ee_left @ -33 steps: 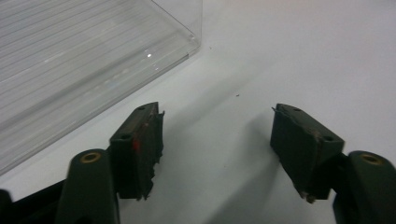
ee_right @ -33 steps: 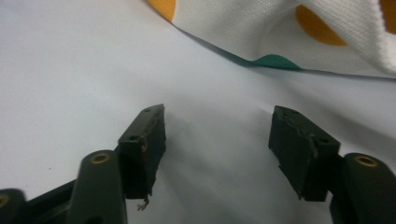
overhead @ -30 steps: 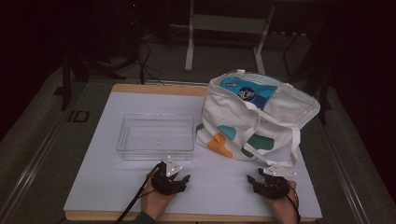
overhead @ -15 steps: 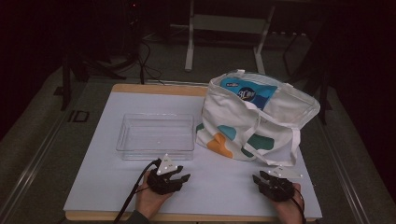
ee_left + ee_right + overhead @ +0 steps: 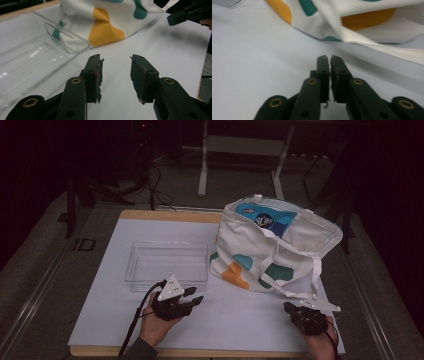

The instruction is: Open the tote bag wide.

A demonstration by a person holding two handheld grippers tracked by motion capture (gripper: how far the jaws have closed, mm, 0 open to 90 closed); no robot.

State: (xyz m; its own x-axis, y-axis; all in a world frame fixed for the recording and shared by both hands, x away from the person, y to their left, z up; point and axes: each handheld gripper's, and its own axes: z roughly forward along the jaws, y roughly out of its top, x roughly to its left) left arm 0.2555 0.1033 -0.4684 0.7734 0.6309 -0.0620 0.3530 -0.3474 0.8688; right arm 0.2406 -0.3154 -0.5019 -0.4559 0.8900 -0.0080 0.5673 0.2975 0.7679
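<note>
Dark room w/ grey floor; white worktop [image 5: 120, 320] w/ a wooden edge sits in the middle.

High view: cloth tote bag [image 5: 272, 252], white w/ orange and teal blobs, stands on the worktop's right half, a blue packet [image 5: 265, 220] showing at its mouth. Clear plastic tray [image 5: 167, 265] lies just left of the bag, apart from it. Bag strap [image 5: 315, 270] hangs down the bag's near right side. Left gripper [image 5: 192, 300] is held near the tray's front edge, left of the bag, jaws parted. Right gripper [image 5: 292, 309] is in front of the bag, just by the strap end, jaws together.

Left gripper view: its jaws stand apart w/ nothing between them, having just been closing in; bare worktop under the gap. Tray corner [image 5: 67, 40] is ahead-left, bag's orange patch [image 5: 105, 30] straight ahead beside it. Other gripper [image 5: 190, 12] shows top right.

Right gripper view: jaws have just clamped together, pads [image 5: 324, 75] meeting, nothing between them. Bag fabric [image 5: 367, 17] lies ahead, strap [image 5: 387, 51] running across in front of the bag, clear of the jaw tips.
</note>
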